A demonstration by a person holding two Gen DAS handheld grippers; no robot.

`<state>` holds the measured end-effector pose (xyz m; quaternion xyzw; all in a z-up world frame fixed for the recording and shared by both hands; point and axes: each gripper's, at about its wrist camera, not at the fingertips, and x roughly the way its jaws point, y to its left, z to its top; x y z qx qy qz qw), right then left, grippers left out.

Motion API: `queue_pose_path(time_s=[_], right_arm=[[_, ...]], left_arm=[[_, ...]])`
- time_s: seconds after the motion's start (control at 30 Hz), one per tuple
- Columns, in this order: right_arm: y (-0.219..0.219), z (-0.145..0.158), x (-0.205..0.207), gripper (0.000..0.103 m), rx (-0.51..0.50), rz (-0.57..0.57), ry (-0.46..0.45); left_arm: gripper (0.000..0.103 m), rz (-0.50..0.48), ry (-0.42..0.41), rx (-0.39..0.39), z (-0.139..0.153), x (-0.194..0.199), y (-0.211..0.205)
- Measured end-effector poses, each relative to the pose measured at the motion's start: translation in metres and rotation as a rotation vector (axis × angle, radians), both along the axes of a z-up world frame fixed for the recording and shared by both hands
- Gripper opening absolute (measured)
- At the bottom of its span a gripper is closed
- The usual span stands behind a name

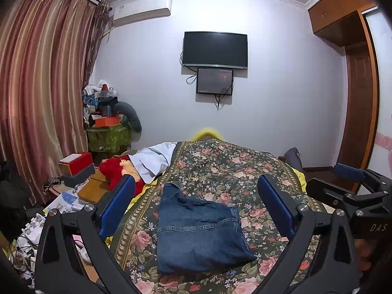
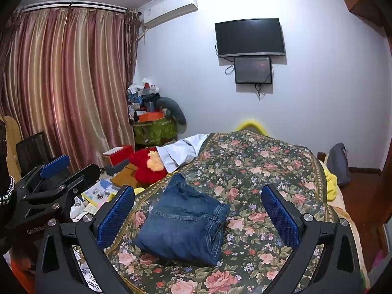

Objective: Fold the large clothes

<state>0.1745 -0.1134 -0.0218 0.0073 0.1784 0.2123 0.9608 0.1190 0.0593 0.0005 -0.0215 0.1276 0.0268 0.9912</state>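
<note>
A pair of blue jeans lies folded into a compact bundle on the floral bedspread, near the bed's front end. My left gripper hovers above and behind the bundle, wide open, nothing between its blue pads. In the right wrist view the same jeans lie left of centre on the bedspread. My right gripper is also wide open and empty above them. The right gripper shows at the right edge of the left view, and the left gripper at the left edge of the right view.
A red plush toy and a white garment lie at the bed's far left. Boxes and papers clutter the floor on the left, by the striped curtain. A wooden wardrobe stands right; a TV hangs ahead.
</note>
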Motion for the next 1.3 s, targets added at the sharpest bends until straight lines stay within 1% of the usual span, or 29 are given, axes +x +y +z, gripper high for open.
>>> queue_pose_path(time_s=[0.47,0.87,1.3], right_arm=[[-0.0018,-0.0023,0.0038,0.103,0.026,0.007,0.026],[-0.0025,-0.0024,0.0028,0.103,0.03,0.008,0.03],[-0.0018,-0.0021,0.0018,0.103,0.032,0.006,0.027]], left_arm=[[0.101,0.014,0.008,-0.022,-0.0022,0.003,-0.0005],[0.101,0.022,0.012,-0.031,-0.0052,0.0054,-0.0038],[0.102,-0.008,0.013,-0.039,-0.0064,0.0049,-0.0044]])
